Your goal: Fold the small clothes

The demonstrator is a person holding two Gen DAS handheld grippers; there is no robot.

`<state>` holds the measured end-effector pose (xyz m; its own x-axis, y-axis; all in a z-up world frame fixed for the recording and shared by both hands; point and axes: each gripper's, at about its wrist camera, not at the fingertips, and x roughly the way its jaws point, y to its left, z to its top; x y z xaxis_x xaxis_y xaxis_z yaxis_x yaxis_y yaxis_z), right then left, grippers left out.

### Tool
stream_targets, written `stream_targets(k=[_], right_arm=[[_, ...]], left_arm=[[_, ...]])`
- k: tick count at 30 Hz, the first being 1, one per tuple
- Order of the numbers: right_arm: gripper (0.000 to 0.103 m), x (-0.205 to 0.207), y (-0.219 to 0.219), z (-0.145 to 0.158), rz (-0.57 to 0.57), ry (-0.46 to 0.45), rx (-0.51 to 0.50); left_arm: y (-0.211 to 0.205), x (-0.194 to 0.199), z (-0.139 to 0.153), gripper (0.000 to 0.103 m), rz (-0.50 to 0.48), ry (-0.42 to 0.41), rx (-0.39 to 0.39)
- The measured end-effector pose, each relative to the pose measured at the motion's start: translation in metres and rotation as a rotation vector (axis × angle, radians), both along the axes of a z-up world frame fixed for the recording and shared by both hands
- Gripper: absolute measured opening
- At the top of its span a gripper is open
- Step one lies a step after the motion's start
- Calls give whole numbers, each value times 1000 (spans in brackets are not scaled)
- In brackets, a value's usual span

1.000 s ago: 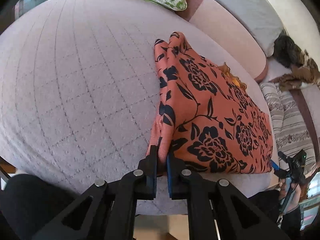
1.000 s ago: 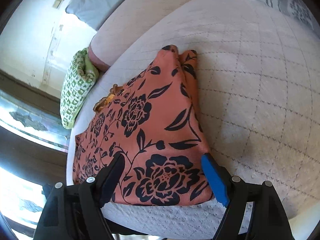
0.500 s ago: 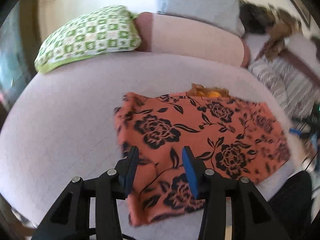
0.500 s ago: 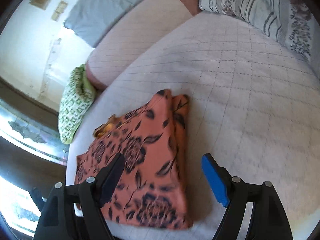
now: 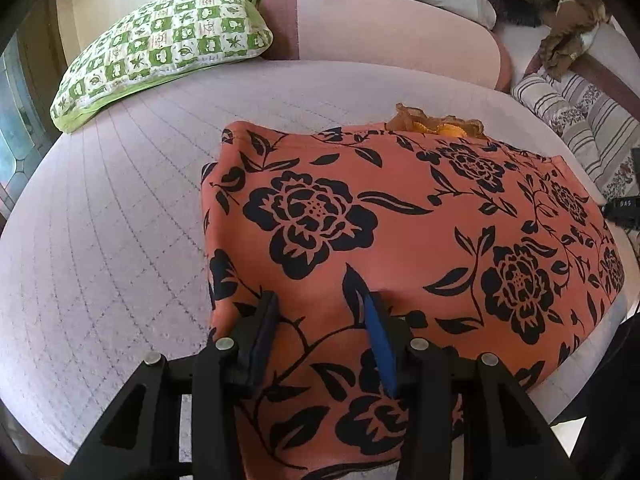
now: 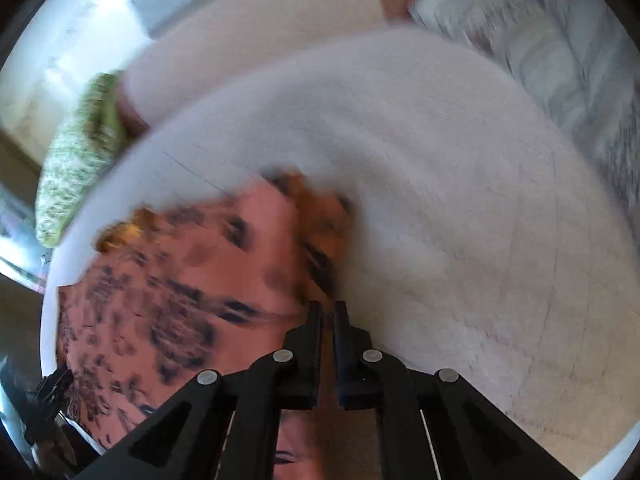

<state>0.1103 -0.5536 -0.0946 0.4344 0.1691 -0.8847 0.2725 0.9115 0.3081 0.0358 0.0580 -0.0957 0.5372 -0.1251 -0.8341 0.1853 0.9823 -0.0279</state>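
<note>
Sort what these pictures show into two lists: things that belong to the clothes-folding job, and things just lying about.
Part of the job:
orange floral garment
left gripper, open over it
right gripper, shut at its edge
quilted bed cover as work surface

Lying about:
green checked pillow
striped cushion
brown furry thing

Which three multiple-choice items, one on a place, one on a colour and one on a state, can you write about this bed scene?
1. Where is the pillow? A on the floor; B at the far left of the bed; C on a chair.
2. The flowers on the cloth are: A white; B black; C green.
3. The left gripper is: A open; B shut on the pillow; C shut on the cloth.

Key: 1 B, it lies at the bed's back left edge. 2 B, black blooms on orange. 3 A, its jaws, just opened, stand apart over the cloth.
</note>
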Motion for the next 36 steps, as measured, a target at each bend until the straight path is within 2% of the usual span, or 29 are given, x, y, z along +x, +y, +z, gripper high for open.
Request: stream_targets(k=[3, 4, 5, 6, 7, 10, 11, 12, 13, 14, 15, 16, 17, 19, 20, 23, 25, 27, 28, 29, 30, 33, 34, 35, 36], right_arm=[[8, -6, -7, 16, -7, -91, 83], [21, -6, -9, 25, -17, -133, 111], [56, -1, -10, 30, -27, -154, 123], [81, 4, -10, 31, -28, -155, 128], [101, 11, -9, 31, -34, -157, 122], [100, 35, -4, 17, -15, -120, 58], [90, 44, -5, 7, -8, -85, 62], [76, 50, -7, -4, -28, -54, 67], [39, 52, -11, -7, -38, -50, 60], [12, 55, -13, -4, -32, -58, 106], [12, 52, -9, 7, -21, -92, 107], [12, 48, -1, 24, 9, -147, 36], [12, 47, -1, 30, 6, -162, -3], [12, 54, -16, 5, -37, -73, 36], [13, 53, -20, -6, -53, -59, 72], [18, 43, -26, -4, -78, -132, 184], [21, 39, -28, 3, -79, -136, 184], [33, 34, -27, 18, -66, -148, 140], [56, 31, -24, 25, -58, -168, 131], [85, 26, -22, 30, -66, -178, 118], [88, 18, -21, 36, -84, -197, 103], [88, -1, -11, 50, -92, -256, 118], [88, -9, -5, 57, -81, -277, 128], [88, -17, 2, 63, -63, -297, 140], [88, -24, 10, 67, -37, -312, 157]], left_arm=[[2, -5, 18, 45, -1, -33, -37], [1, -5, 23, 45, -2, -51, -50], [3, -7, 31, 45, 0, -81, -65], [4, -7, 35, 45, 4, -102, -71], [6, -7, 38, 47, 14, -121, -79], [12, 4, 25, 49, 47, -82, -78], [14, 10, 14, 49, 62, -50, -70], [16, 14, 4, 49, 72, -14, -65], [17, 16, -3, 49, 72, -2, -63], [16, 14, -3, 49, 67, -21, -58], [14, 11, -1, 49, 60, -31, -47], [14, 11, -1, 49, 55, -31, -44], [14, 10, -2, 49, 51, -34, -45], [14, 10, -2, 49, 51, -32, -52], [15, 11, -1, 49, 52, -28, -56], [26, 5, 12, 49, 64, -34, -110], [38, -2, 25, 49, 92, -77, -153], [52, -6, 39, 49, 122, -113, -195], [59, -6, 41, 49, 138, -119, -213], [65, -4, 41, 49, 151, -116, -226], [72, 0, 40, 49, 169, -96, -231], [79, 3, 28, 49, 200, -28, -252], [77, 1, 21, 42, 201, 4, -253], [75, -1, 16, 26, 196, 25, -244], [71, -4, 5, 16, 191, 63, -210]])
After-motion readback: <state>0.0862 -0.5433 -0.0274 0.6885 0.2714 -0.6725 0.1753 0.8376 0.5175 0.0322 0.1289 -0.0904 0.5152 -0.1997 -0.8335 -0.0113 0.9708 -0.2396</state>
